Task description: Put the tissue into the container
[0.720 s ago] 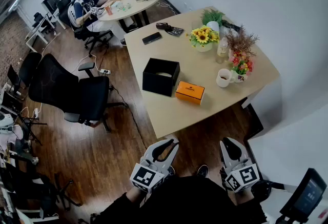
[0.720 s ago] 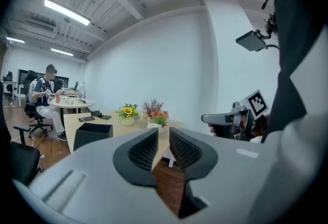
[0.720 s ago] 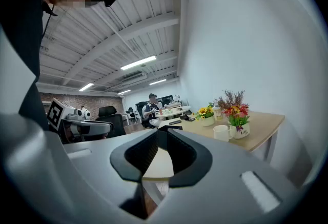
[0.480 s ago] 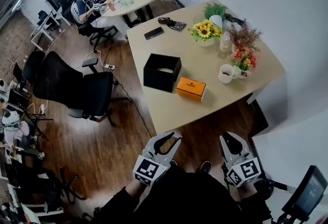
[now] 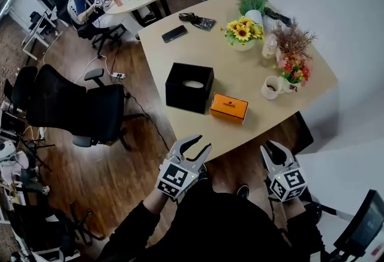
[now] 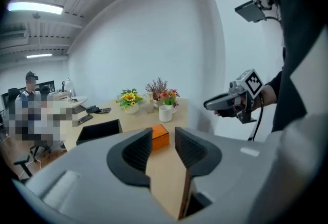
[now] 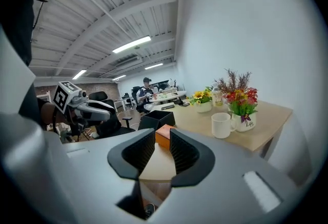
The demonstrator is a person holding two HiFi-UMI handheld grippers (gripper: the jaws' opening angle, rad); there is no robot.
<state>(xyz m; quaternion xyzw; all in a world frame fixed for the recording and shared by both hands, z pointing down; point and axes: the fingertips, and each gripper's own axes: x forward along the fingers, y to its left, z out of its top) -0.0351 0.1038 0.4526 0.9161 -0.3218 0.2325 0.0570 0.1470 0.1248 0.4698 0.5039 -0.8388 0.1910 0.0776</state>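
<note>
You're stepping in, table (image 5: 216, 57) now closer. Your left claw (image 5: 201, 144) & right claw (image 5: 269, 148) are hanging barely parted, both empty. The tissue box (image 5: 228, 107) is lying beside the container (image 5: 180, 96); be widening one claw & approaching it squarely.

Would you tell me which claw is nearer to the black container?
Left. The left claw hovers off the table edge, almost straight in front of the black container; the right claw hovers farther right, beyond the orange box.
</note>
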